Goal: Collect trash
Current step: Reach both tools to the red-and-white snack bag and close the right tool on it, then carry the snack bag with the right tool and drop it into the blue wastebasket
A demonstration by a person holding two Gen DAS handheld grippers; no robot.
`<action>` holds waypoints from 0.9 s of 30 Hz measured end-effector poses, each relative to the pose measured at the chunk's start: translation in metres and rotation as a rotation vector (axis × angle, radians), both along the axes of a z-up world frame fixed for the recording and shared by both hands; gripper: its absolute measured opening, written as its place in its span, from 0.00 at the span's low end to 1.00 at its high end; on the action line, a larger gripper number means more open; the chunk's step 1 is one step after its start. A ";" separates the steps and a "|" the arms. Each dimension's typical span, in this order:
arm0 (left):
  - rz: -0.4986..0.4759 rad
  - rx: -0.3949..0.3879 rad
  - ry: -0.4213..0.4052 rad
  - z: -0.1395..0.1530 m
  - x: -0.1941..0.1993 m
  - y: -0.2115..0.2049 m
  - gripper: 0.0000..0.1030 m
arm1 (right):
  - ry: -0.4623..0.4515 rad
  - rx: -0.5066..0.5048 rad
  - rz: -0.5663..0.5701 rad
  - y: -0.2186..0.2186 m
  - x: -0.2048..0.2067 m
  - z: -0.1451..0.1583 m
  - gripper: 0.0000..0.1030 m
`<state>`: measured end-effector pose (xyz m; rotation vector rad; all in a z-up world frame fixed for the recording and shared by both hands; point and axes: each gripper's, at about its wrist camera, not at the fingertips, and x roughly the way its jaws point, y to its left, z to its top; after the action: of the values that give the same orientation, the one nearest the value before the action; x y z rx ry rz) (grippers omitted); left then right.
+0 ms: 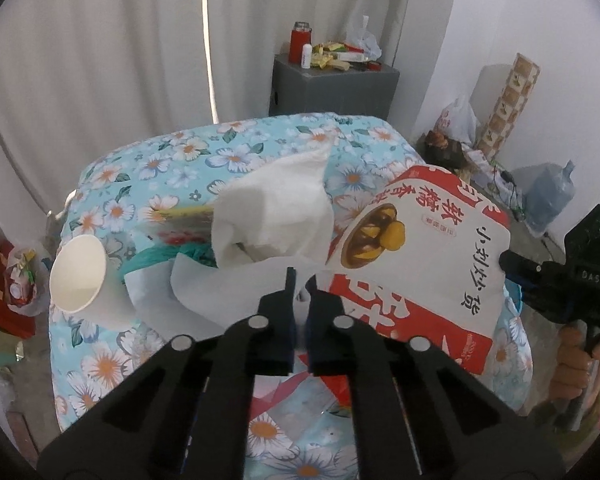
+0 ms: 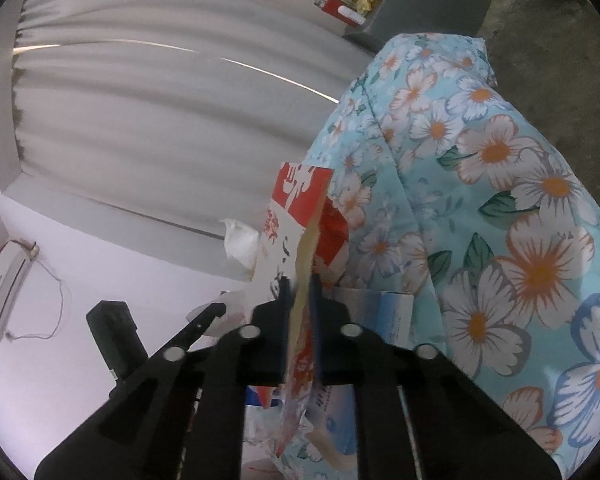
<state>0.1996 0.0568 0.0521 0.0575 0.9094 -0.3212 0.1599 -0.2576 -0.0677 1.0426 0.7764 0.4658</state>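
Red-and-white paper snack bag point(image 1: 416, 256), lifted off floral cloth point(image 1: 148, 184), is clamped by right gripper point(image 2: 300, 292); left gripper point(image 1: 302, 280) pinches tissue point(image 1: 272, 208).

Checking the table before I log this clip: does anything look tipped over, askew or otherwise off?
Yes. The white paper cup lies on its side at the table's left edge, mouth facing outward. The red-and-white snack bag is lifted at a tilt, pinched by the right gripper. Crumpled tissue sprawls between them.

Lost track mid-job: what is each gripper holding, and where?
Right gripper pinches the red-and-white snack bag by its edge. Left gripper is shut on the white tissue at its near edge.
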 end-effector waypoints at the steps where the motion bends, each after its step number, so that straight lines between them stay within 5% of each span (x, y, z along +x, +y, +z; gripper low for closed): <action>1: 0.005 -0.011 -0.011 0.003 -0.002 0.003 0.00 | -0.010 0.003 0.000 0.000 -0.002 0.002 0.05; 15: 0.014 -0.123 -0.224 0.074 -0.041 0.030 0.00 | -0.162 0.137 0.025 -0.007 -0.026 0.037 0.02; 27: -0.035 -0.171 -0.374 0.130 -0.082 0.020 0.00 | -0.315 0.150 0.018 -0.016 -0.064 0.086 0.02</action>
<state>0.1180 0.0769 0.1824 -0.0238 0.5091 -0.4044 0.0955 -0.2735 0.0185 1.0686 0.4761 0.6935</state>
